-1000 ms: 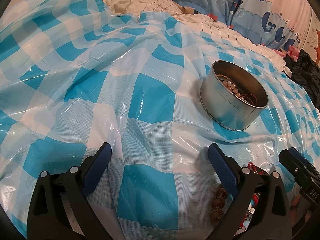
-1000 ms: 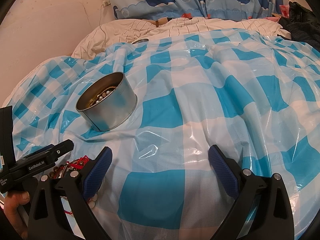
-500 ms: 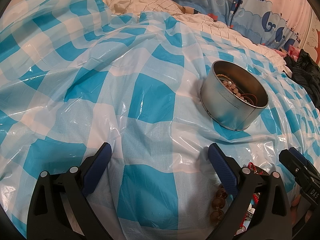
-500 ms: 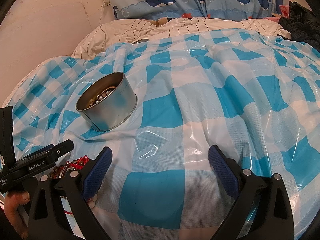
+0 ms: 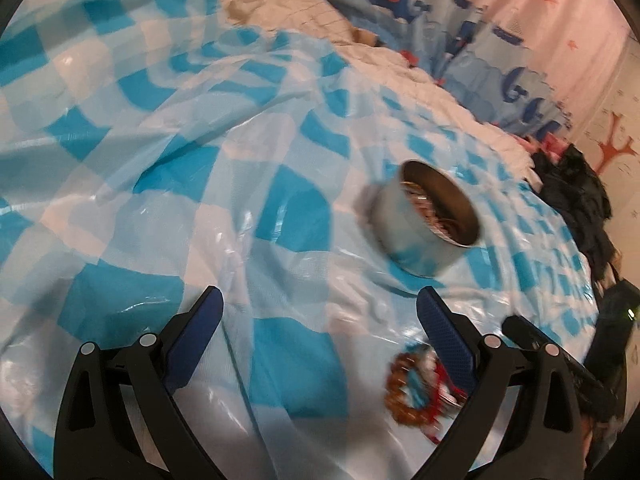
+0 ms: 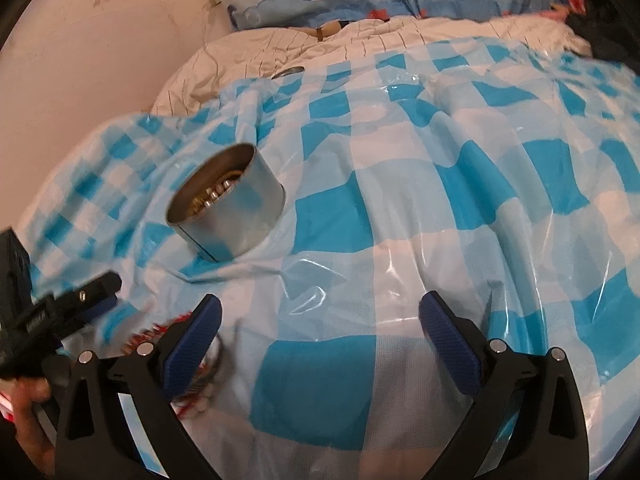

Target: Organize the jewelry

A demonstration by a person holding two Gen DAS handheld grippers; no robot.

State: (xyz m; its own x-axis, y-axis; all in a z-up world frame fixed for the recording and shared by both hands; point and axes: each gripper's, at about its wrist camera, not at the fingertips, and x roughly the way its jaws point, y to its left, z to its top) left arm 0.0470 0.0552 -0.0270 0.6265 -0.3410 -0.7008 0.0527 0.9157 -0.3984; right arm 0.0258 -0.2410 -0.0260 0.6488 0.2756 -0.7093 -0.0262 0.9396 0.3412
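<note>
While both pairs of fingers gape wide with nothing in them, the left gripper (image 5: 318, 320) hovers over the checked sheet (image 5: 200, 200) on the bed, beaded bracelets (image 5: 416, 388) piled just beside its right finger; the tin (image 6: 228, 218) sits beyond, the right gripper (image 6: 320, 326) alongside.

A round metal tin (image 6: 228, 210) sits left of centre on a blue-and-white checked plastic sheet (image 6: 400, 216), with beads visible inside. At the bottom, the right gripper (image 6: 320, 330) spreads its blue-padded fingers wide, holding nothing. Red and pale beaded jewelry (image 6: 192, 364) lies by its left finger. The left gripper (image 6: 60, 312) enters at lower left, blurred.
</note>
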